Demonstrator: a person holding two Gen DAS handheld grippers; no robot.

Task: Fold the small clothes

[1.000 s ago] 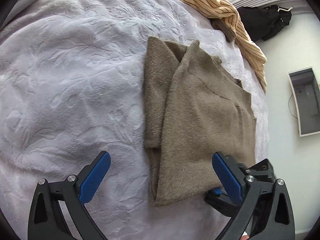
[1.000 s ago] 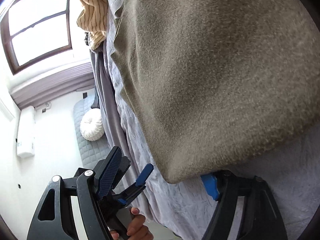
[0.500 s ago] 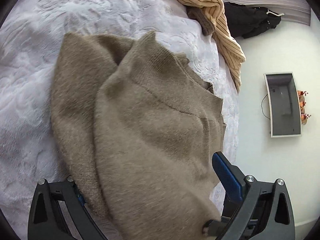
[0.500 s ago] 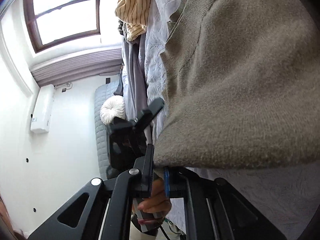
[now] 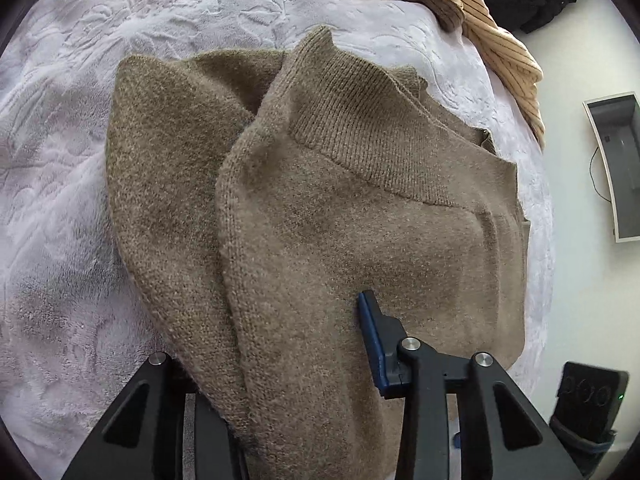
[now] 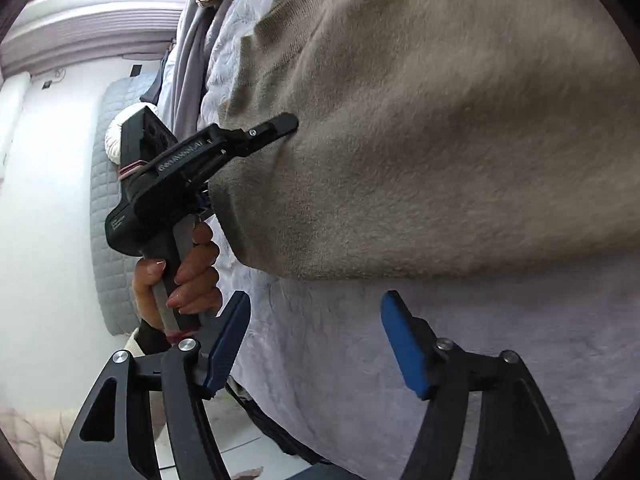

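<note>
1. Our left gripper [image 5: 304,360] is closing, with the brown knit sweater [image 5: 320,216] bunched between its jaws on the white embossed blanket [image 5: 60,160].
2. Our right gripper [image 6: 316,344] is opening, nothing between its jaws, just below the sweater's edge.

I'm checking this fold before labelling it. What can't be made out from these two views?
- Left wrist view: one finger of the left gripper is buried under the brown sweater, so whether the closing jaws pinch it yet is unclear.
- Left wrist view: the striped garment is cut off by the top edge.
- Right wrist view: the sweater's far side runs past the frame edge.
- Right wrist view: the opening right gripper has only blanket behind it.
</note>
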